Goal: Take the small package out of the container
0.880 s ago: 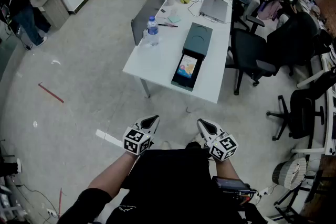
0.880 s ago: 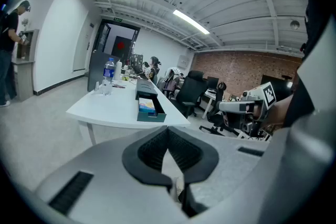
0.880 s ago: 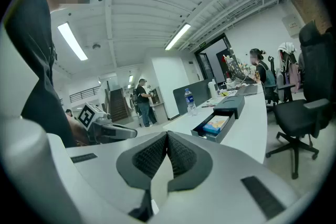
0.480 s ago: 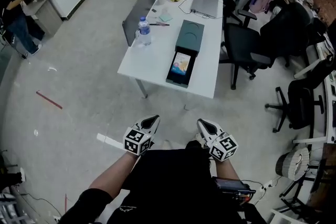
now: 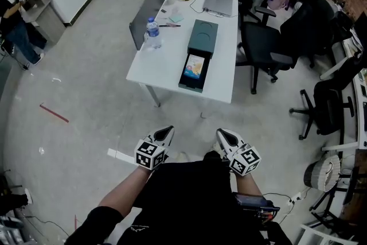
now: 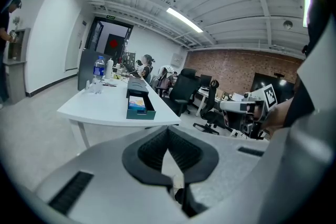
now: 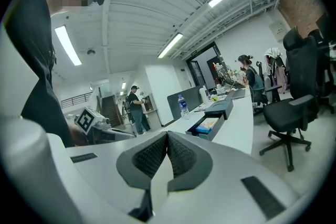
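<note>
A dark green container (image 5: 199, 52) lies on the white table (image 5: 163, 69), well ahead of me. Its drawer is slid open toward me, and a small colourful package (image 5: 194, 67) lies inside. Both grippers are held close to my body, far short of the table. The left gripper (image 5: 165, 133) and the right gripper (image 5: 223, 135) are both shut and empty. In the left gripper view the container (image 6: 137, 96) with the package (image 6: 137, 105) shows beyond the closed left gripper (image 6: 168, 132). The right gripper view shows the container (image 7: 216, 110) past the shut right gripper (image 7: 167, 138).
A water bottle (image 5: 151, 31), a laptop (image 5: 218, 2) and desk clutter share the table. Black office chairs (image 5: 268, 47) stand along its right side. A person (image 5: 14, 15) stands far left by a counter. Red tape (image 5: 54, 113) marks the grey floor between me and the table.
The table and container sit slightly higher and further left in the head view than before. Both grippers stay shut in the same place by my body.
</note>
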